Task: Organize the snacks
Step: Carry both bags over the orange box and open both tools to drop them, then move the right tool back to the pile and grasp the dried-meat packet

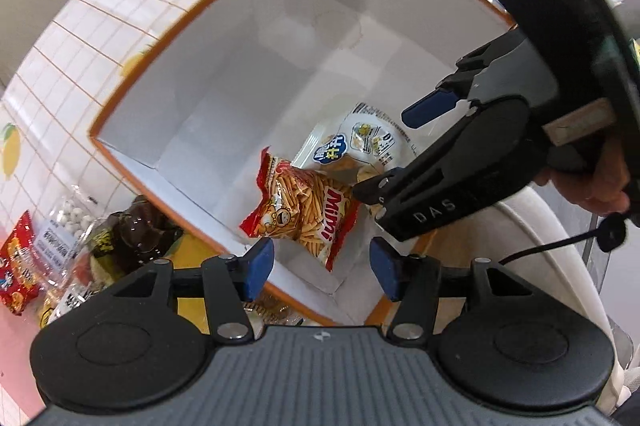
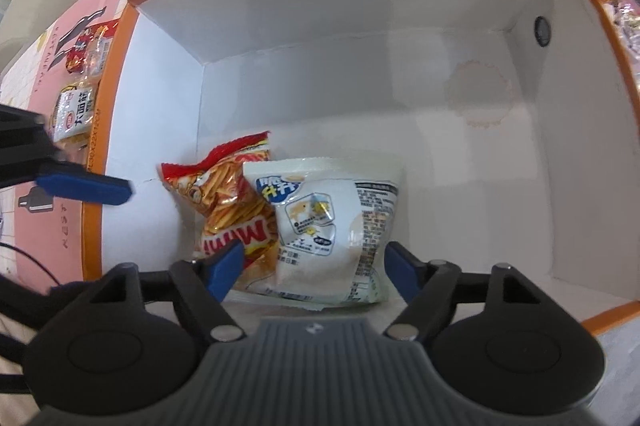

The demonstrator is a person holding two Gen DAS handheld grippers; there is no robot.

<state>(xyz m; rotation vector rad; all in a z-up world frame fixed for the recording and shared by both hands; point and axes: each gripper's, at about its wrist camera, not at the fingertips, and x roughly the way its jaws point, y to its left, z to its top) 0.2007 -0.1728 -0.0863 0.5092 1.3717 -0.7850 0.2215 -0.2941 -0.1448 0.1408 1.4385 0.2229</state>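
From my left wrist camera the biggest thing is the orange-edged box (image 1: 120, 105), white inside, filling the view from nine o'clock round to two o'clock; it stands on a tablecloth (image 1: 60, 37) of white squares with yellow fruit prints. In the box's lower corner, at about six o'clock from frame centre, lies the white snack bag (image 1: 360, 141), and resting against it is the red Mimi stick bag (image 1: 304, 209). In my right wrist view the white bag overlaps the red one's right side.

My right gripper (image 1: 384, 153) comes in from three o'clock, inside the box above the two bags; its blue pads stand wide apart with nothing clamped between them. In its own camera the white bag sits between the spread fingers (image 2: 228, 266), but I cannot tell whether they touch it.

My left gripper (image 1: 322, 264) hovers at six o'clock over the box's near rim, jaws wide and gripping nothing.

Outside the box at eight o'clock I see loose snacks on the cloth: a dark packet (image 1: 136, 230), a clear bag of white balls (image 1: 68, 222) and a small red packet (image 1: 18, 262).
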